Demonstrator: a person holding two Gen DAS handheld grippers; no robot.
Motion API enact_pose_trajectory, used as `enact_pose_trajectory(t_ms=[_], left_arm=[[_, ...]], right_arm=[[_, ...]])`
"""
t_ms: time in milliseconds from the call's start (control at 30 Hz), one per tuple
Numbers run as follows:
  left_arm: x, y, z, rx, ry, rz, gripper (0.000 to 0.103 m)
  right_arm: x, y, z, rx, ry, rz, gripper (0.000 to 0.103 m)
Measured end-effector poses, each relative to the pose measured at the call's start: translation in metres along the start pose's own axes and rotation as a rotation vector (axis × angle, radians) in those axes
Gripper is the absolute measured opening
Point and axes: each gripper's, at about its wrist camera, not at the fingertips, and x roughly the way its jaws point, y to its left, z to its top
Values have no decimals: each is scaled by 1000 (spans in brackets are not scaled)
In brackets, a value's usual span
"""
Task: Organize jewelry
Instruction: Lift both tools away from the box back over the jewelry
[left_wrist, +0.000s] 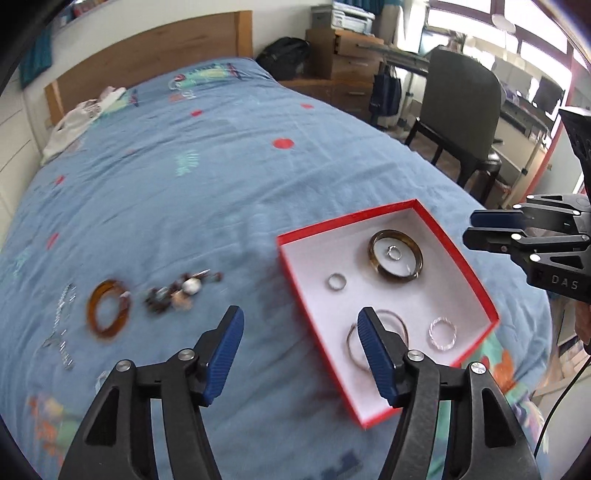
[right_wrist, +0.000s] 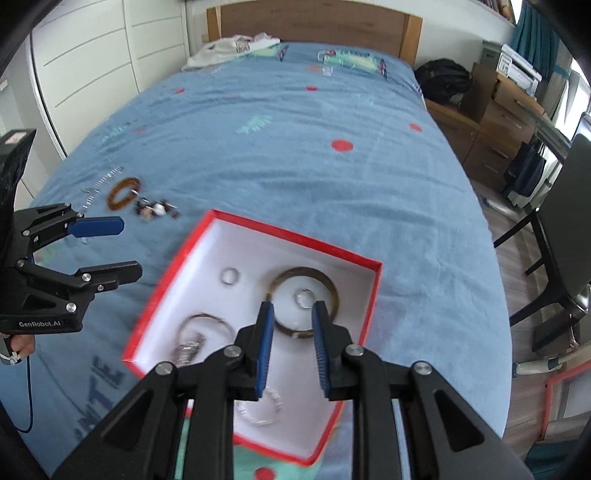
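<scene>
A red box with a white inside (left_wrist: 295, 273) (right_wrist: 173, 269) lies on the blue bedspread. In it are a dark bangle (left_wrist: 396, 255) (right_wrist: 328, 284), small silver rings (left_wrist: 337, 282) (right_wrist: 231, 276), a thin silver hoop (left_wrist: 351, 343) and a twisted silver ring (left_wrist: 442, 333) (right_wrist: 260, 408). Left of the box lie an amber bangle (left_wrist: 109, 314) (right_wrist: 123, 192), a beaded piece (left_wrist: 183, 290) (right_wrist: 157, 210) and a silver chain (left_wrist: 62, 325) (right_wrist: 103, 184). My left gripper (left_wrist: 301, 319) (right_wrist: 131, 245) is open and empty over the box's left edge. My right gripper (right_wrist: 293, 308) (left_wrist: 471, 227) is open and empty above the dark bangle.
A wooden headboard (right_wrist: 314, 22) and white clothing (right_wrist: 232, 48) are at the bed's far end. A dark chair (left_wrist: 461, 107) (right_wrist: 561, 236), a desk and wooden drawers (right_wrist: 495, 122) stand right of the bed. White wardrobe doors (right_wrist: 92, 55) are on the left.
</scene>
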Motion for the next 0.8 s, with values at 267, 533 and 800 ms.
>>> enact_pose_trajectory(t_ms=[267,533,800], left_arm=[[-73,35,-44,-26,-53,119,74],[-136,81,-90,-82,-125,223,85],[-196,145,-123,-116,-157,322,90]], right_arm=[[-54,57,-6,-15,-73,11,36],[-87,117,-17,-26,-125,41,37],[-106,158,-17,-39,-148,47,39]])
